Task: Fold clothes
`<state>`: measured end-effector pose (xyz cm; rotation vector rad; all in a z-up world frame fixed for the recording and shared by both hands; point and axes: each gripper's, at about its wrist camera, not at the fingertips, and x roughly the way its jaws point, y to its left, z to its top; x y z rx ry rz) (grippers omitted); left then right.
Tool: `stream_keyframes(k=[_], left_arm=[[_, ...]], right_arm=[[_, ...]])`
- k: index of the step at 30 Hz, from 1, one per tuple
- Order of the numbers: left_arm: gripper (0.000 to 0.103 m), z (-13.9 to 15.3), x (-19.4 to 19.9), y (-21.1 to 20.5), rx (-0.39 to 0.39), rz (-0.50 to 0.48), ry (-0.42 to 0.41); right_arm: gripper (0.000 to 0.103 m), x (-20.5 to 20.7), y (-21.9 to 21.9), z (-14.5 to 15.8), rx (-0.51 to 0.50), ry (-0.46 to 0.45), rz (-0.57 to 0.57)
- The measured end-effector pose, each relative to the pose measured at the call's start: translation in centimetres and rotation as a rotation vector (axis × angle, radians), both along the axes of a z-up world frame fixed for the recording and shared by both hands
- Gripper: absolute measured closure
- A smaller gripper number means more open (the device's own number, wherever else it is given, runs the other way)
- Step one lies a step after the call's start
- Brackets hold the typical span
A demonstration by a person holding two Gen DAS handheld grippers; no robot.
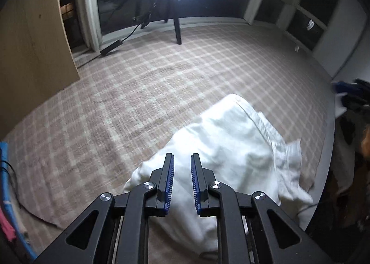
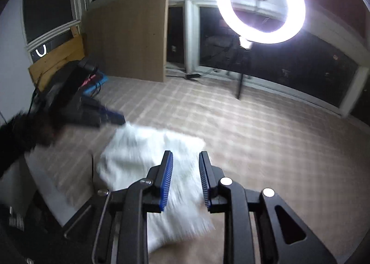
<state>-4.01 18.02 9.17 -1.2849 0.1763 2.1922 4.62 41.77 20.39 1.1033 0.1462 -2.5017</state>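
**Over the plaid cover: both grippers empty above the white garment**

Below your left gripper (image 1: 182, 160) a white, soft, rumpled garment (image 1: 233, 139) lies on the pink-and-cream plaid cover (image 1: 138, 93); the ribbed blue pads (image 1: 170, 178) stand a narrow gap apart, holding nothing. Your right gripper (image 2: 185, 157) hovers above the same blurred cloth (image 2: 143, 148), fingers parted wider, empty. A ring light (image 2: 260, 5) glares behind on its black stand. No writing can be read.

Plaid rug (image 1: 143, 93), glaring ring light (image 2: 260, 7), seemingly dark windows (image 2: 277, 67).
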Motion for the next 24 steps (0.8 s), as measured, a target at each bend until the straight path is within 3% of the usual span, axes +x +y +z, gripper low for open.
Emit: stream_keyframes(k=[4, 6, 7, 8, 11, 14, 17, 19, 21, 24], left_arm=[[0.087, -1.9, -0.6, 0.3, -0.004, 0.052, -0.009], [0.089, -3.7, -0.8, 0.2, -0.062, 0.077, -0.013], [0.092, -5.0, -1.1, 0.0, -0.068, 0.085, -0.035], [0.1, -5.9, -1.3, -0.3, -0.069, 0.089, -0.05], [0.101, -5.8, -1.0, -1.1, -0.03, 0.12, -0.055], [0.098, -3.2, -0.6, -1.8, 0.014, 0.167, -0.023], [0.088, -1.3, -0.5, -1.4, 0.055, 0.148, 0.007], [0.088, -1.4, -0.8, -0.5, 0.047, 0.13, 0.013], [0.087, -3.0, -1.8, 0.3, 0.048, 0.126, -0.026], [0.085, -6.2, -3.2, 1.1, -0.047, 0.14, -0.052]], right_arm=[[0.08, -8.6, -4.1, -7.4, -0.09, -0.219, 0.003], [0.08, -11.3, -4.6, -11.2, -0.023, -0.281, -0.025], [0.083, -12.3, -4.1, -13.0, 0.023, -0.306, -0.053], [0.101, -13.1, -2.9, -14.6, 0.033, -0.344, -0.078], [0.102, -13.2, 0.5, -14.1, -0.086, -0.387, -0.131], [0.087, -11.9, 0.6, -10.7, -0.064, -0.279, -0.144], [0.082, -11.5, -1.3, -8.8, -0.105, -0.236, -0.059], [0.082, -12.0, -3.2, -9.2, -0.09, -0.225, -0.016], [0.082, -13.1, -4.6, -10.8, -0.08, -0.271, 0.018], [0.082, -14.6, -5.9, -14.8, 0.014, -0.34, 0.006]])
